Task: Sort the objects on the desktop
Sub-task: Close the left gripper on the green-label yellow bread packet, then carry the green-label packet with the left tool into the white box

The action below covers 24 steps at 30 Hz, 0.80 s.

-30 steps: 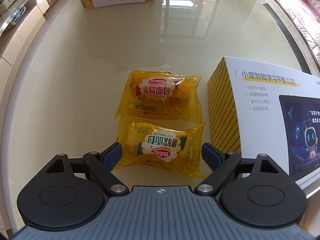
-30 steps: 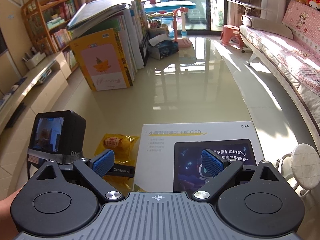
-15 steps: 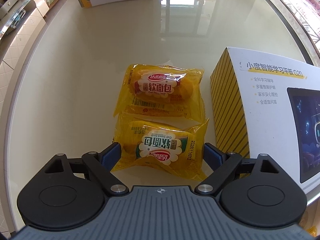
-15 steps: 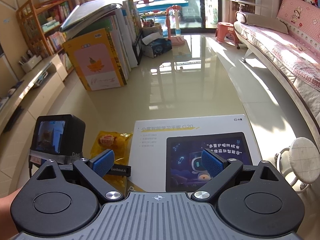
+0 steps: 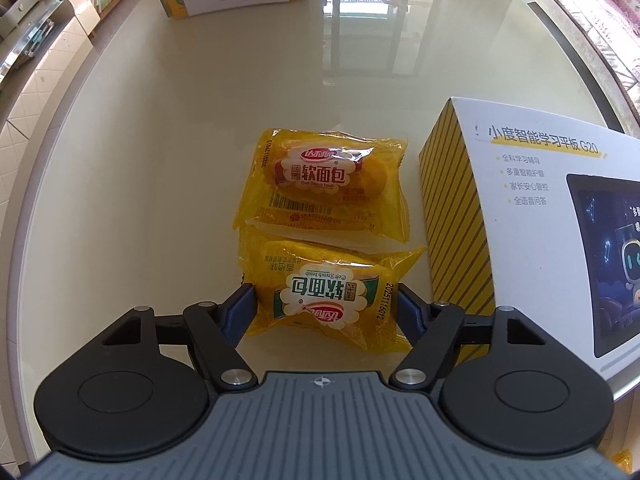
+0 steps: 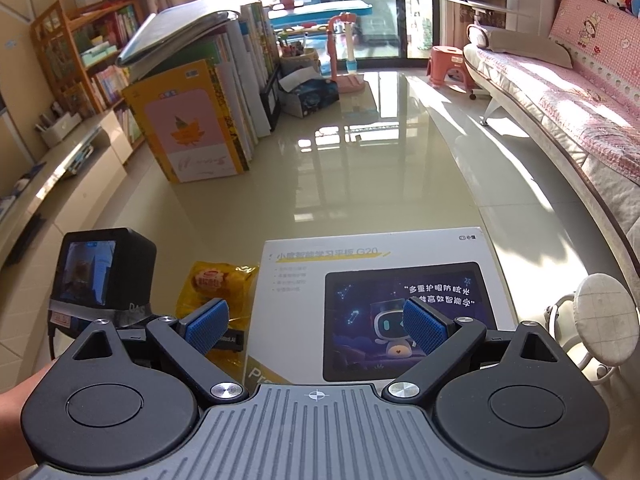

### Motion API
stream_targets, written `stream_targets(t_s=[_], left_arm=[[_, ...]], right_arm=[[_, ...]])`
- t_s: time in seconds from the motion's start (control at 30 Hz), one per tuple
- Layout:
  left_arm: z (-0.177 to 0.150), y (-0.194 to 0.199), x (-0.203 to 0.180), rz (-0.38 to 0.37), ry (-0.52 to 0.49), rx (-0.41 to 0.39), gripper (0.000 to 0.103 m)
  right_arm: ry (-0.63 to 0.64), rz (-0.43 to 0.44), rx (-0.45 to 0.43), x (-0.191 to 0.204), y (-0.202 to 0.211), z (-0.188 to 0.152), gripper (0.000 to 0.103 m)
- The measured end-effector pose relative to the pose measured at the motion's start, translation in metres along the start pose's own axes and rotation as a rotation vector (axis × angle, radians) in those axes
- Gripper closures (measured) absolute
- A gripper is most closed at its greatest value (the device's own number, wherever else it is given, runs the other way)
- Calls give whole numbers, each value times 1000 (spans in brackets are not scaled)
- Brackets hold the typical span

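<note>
Two yellow soft-bread packets lie on the glossy table. The far packet lies flat and overlaps the near packet. My left gripper has its blue pads against both sides of the near packet, shut on it. A white tablet box with a yellow striped side lies just right of the packets. My right gripper is open and empty, hovering above the tablet box. A bread packet and the left gripper's camera show at its left.
A stack of books and boxes with a yellow-and-pink box in front stands at the table's far left. A tissue box sits behind it. The table's curved edge runs along the right. A round white stool stands off the table at right.
My left gripper has moved forward around the near packet and its jaws have closed in onto the packet's sides. The right gripper has drawn back slightly over the box.
</note>
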<state>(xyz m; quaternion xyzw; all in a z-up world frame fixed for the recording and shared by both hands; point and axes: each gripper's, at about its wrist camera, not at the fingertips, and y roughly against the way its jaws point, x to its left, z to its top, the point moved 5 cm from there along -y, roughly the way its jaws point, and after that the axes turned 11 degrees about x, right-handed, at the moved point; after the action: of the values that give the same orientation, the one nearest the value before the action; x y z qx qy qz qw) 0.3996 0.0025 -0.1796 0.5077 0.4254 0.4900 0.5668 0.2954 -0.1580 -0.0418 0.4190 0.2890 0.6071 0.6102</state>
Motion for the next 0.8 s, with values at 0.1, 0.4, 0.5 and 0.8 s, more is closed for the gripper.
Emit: stream_targets(t_s=[0.1,0.4,0.5,0.8], left_arm=[[0,4,4,-17,23,-4,18],[-12,37,11,-44,59,-45,20],[-26,62,5,-66,61,-65,20],[-87,124,-44,-142,39,-49,19]], right_arm=[[0,1,-5,0,2,0,8],[4,2,-16,-1,12,0,8],[5,-7,-22,-5,19,-1,8],[-27,-64,-23,-37,53,-13,8]])
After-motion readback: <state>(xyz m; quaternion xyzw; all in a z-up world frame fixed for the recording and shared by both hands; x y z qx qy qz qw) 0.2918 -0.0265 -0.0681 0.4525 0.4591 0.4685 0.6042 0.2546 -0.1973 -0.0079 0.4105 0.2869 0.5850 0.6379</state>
